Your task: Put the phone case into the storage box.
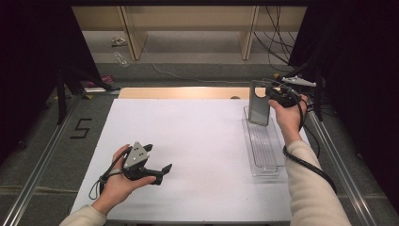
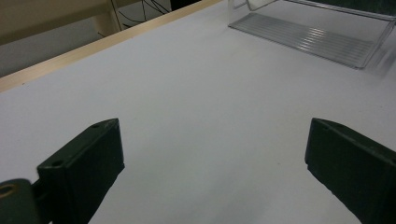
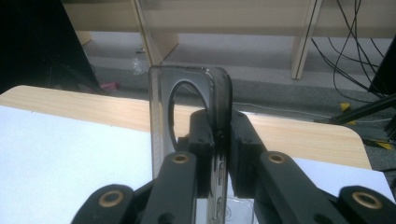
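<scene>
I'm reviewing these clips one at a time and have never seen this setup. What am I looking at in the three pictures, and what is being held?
There is no robot here: a person holds a handheld two-jaw gripper in each hand. The high view looks down from above the person's side of the table, which has a white surface. The other two pictures come from cameras riding on the grippers, looking along their black jaws.

On the table lies a long clear plastic tray, at the right side.

The right gripper is shut on the edge of a smoky translucent phone case with a round camera cutout, held upright above the far end of the tray; in the high view it appears at.

The left gripper rests near the front of the table with its jaws wide open and nothing between them.
</scene>
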`<control>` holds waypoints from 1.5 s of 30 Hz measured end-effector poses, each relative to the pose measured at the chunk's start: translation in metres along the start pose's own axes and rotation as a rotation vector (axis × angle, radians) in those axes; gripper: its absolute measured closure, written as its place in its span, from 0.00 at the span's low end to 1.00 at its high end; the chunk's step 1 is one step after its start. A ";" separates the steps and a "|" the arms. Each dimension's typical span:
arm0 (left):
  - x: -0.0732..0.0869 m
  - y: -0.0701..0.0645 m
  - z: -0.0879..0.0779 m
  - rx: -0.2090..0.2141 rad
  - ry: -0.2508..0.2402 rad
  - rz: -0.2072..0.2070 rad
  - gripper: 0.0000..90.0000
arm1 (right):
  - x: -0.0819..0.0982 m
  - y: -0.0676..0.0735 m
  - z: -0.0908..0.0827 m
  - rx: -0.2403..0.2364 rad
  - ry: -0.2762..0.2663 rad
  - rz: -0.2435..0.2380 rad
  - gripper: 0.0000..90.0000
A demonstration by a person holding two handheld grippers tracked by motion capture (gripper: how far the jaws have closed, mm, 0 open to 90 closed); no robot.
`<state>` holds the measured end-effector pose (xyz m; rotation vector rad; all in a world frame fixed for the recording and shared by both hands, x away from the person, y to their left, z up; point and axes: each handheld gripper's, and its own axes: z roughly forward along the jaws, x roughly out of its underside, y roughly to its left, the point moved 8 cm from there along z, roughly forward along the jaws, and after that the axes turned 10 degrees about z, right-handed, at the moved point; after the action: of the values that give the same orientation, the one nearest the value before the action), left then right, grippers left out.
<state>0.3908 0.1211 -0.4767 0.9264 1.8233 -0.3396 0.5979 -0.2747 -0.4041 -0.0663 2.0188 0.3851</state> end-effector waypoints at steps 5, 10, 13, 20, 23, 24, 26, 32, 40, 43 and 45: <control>0.000 0.000 0.000 0.000 0.000 0.000 0.05 | 0.001 0.000 0.002 -0.001 0.003 -0.001 0.91; 0.000 0.000 0.000 0.000 -0.001 -0.001 0.05 | 0.003 0.000 0.004 0.003 0.006 -0.007 0.91; 0.000 0.000 0.000 0.001 -0.001 -0.001 0.05 | 0.003 0.000 0.005 0.003 0.007 -0.008 0.91; 0.000 0.000 0.000 0.000 -0.001 -0.002 0.05 | 0.004 -0.001 0.007 0.005 0.010 -0.010 0.91; 0.000 0.000 0.000 0.000 -0.001 -0.001 0.05 | 0.005 -0.001 0.008 0.006 0.011 -0.012 0.91; 0.000 0.000 0.000 0.001 -0.001 -0.002 0.05 | 0.005 -0.001 0.008 0.006 0.011 -0.012 0.91; 0.000 0.000 0.000 0.000 -0.001 -0.002 0.05 | 0.005 -0.001 0.009 0.008 0.011 -0.012 0.91; 0.000 0.000 0.000 0.001 0.000 -0.001 0.05 | 0.006 -0.001 0.010 0.009 0.013 -0.016 0.91; 0.000 0.000 0.001 0.001 0.000 -0.002 0.05 | 0.007 -0.002 0.012 0.013 0.019 -0.018 0.91; 0.000 0.000 0.000 0.000 -0.001 -0.002 0.05 | 0.008 -0.002 0.013 0.014 0.022 -0.019 0.91; 0.000 0.000 0.000 0.001 -0.001 -0.001 0.05 | 0.008 -0.002 0.013 0.014 0.024 -0.020 0.91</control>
<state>0.3910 0.1207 -0.4770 0.9256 1.8235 -0.3417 0.6058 -0.2714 -0.4175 -0.0829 2.0425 0.3585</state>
